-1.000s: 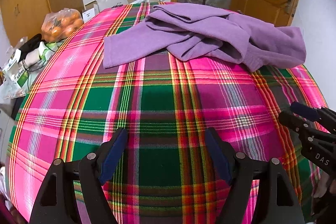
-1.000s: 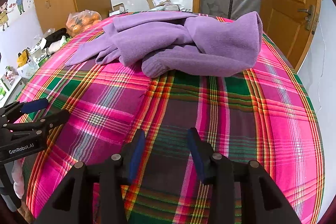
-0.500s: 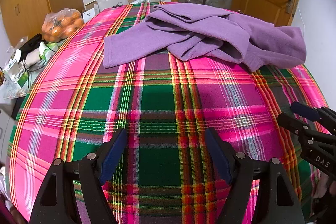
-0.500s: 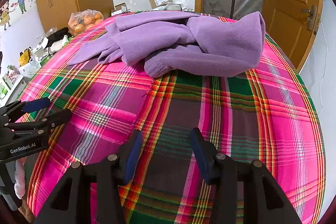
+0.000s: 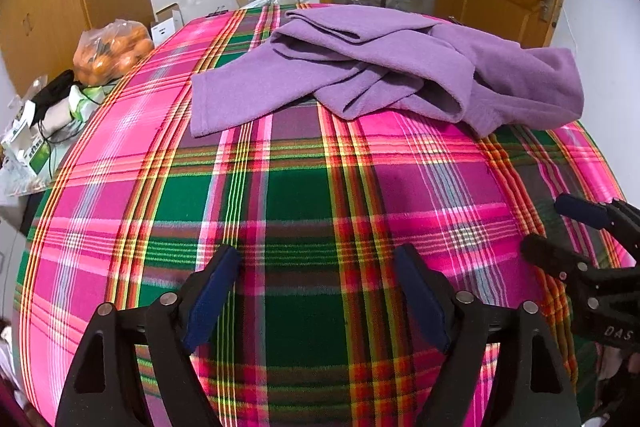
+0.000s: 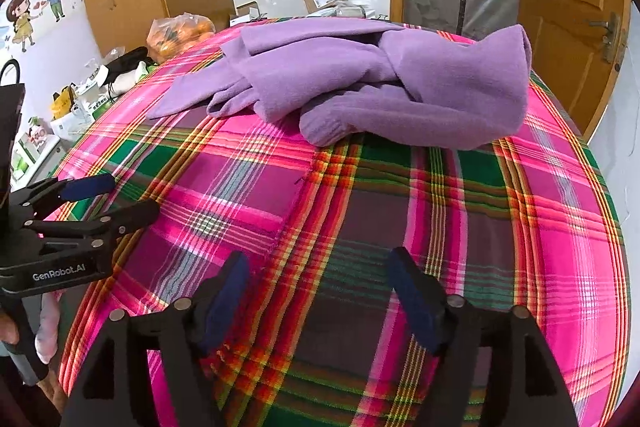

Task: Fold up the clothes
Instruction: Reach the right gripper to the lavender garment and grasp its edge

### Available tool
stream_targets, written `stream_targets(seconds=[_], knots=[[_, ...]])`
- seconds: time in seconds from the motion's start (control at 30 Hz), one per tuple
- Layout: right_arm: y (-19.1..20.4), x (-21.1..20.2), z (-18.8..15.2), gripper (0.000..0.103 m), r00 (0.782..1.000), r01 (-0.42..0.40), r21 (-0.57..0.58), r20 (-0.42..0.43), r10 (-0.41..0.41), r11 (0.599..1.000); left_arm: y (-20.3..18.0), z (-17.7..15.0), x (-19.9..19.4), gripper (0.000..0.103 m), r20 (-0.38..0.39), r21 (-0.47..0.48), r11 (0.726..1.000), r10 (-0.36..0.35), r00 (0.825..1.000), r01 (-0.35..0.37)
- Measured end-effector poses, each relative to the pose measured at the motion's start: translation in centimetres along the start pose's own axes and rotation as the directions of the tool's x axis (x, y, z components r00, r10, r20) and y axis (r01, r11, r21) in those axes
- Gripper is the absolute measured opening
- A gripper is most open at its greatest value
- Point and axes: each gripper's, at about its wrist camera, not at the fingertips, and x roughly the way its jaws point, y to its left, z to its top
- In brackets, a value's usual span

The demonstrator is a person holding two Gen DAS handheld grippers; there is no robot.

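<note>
Plastic bag (image 5: 112,51) (holds oranges) beside plaid cloth (image 5: 304,211).

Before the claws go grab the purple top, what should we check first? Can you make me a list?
1. Left claw open and empty: ok.
2. Right claw open and empty: ok.
3. Purple top lying flat, ready to fold: not ok, it is bunched up.
4. A loose edge to grab: ok, one flat end sticks out toward the left claw.
5. Plaid cloth between claws and top free of clutter: ok.
6. Which part is a sleeve or hem: cannot tell.
</note>
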Motion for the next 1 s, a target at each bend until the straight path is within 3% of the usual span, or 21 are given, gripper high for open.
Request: stream_targets(seconds=[0.47, 0.8, 0.9, 0.97, 1.0], knots=[[-2.6, 2.7, 4.2, 0.068, 0.998, -0.047, 0.164, 0.043, 0.040, 0.985, 0.1, 1.6, 1.2, 0.089, -0.007, 0.019, 1.000, -0.017, 1.000, 0.017], [-5.6, 4.6, 6.6, 0.058, 0.994, -0.098, 0.359, 0.084, 0.073, 0.928, 0.0, 1.6, 1.2, 0.089, -0.004, 0.016, 1.000, -0.012, 1.000, 0.012], [-5.6, 5.2, 7.2, 0.043, 0.995, -0.079, 0.357, 0.080, 0.054, 0.931, 0.0, 1.6, 1.3, 0.089, -0.005, 0.015, 1.000, -0.011, 1.000, 0.011], [-5.5, 5.6, 7.4, 0.023, 0.995, -0.080, 0.352, 0.076, 0.056, 0.933, 0.0, 1.7, 1.3, 0.089, -0.005, 0.015, 1.000, -0.011, 1.000, 0.011], [-5.5, 5.8, 7.4, 0.020, 0.995, -0.083, 0.350, 0.077, 0.059, 0.933, 0.0, 1.7, 1.3, 0.089, -0.005, 0.015, 1.000, -0.011, 1.000, 0.011]])
